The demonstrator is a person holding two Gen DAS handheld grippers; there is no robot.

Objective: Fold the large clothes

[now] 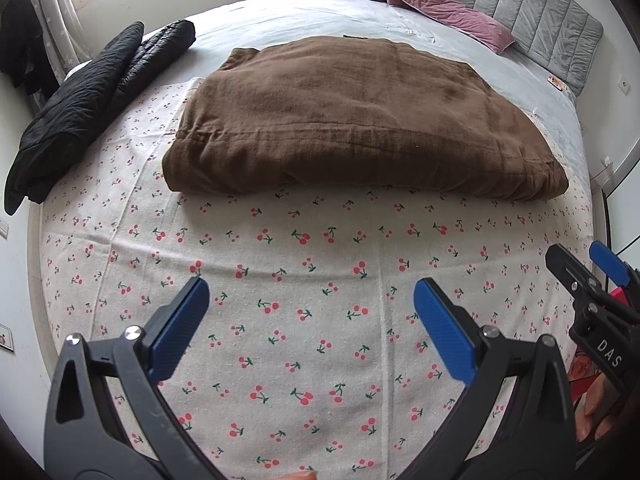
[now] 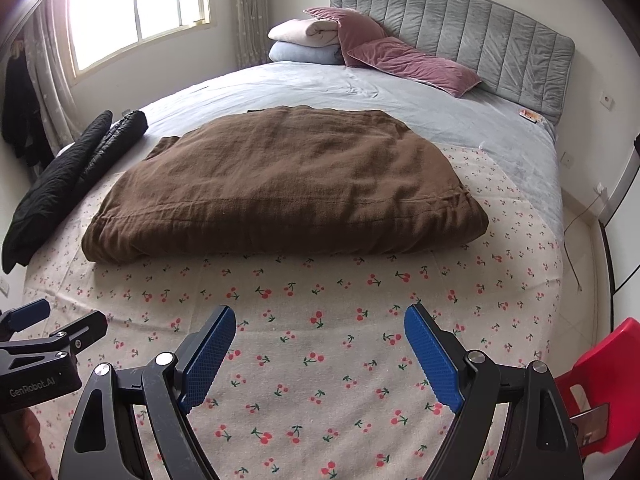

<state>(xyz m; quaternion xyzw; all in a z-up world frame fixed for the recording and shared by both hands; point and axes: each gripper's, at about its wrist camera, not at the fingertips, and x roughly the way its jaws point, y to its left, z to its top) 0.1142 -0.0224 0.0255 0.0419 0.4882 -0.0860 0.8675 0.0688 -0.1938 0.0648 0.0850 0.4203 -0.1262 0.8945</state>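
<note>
Folded brown garment [image 1: 352,128] ahead of both grippers (left [image 1: 312,292], right [image 2: 320,316]); jaws wide, empty, above cherry-print sheet [image 1: 312,264].

Brown garment [image 1: 352,128], folded. Cloth [image 1: 304,280] under it off-white, printed with small red cherries on green stems. Sheet [image 2: 320,84] pale grey-blue. Jackets [image 1: 80,108] at left edge of bed black. Pillow [image 2: 416,64] dusty pink. Headboard [image 2: 480,32] grey. Gripper pads [image 2: 208,364] blue.

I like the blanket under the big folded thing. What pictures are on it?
Little red cherries with green stems on the cream cotton sheet, clearest in the right wrist view.
</note>
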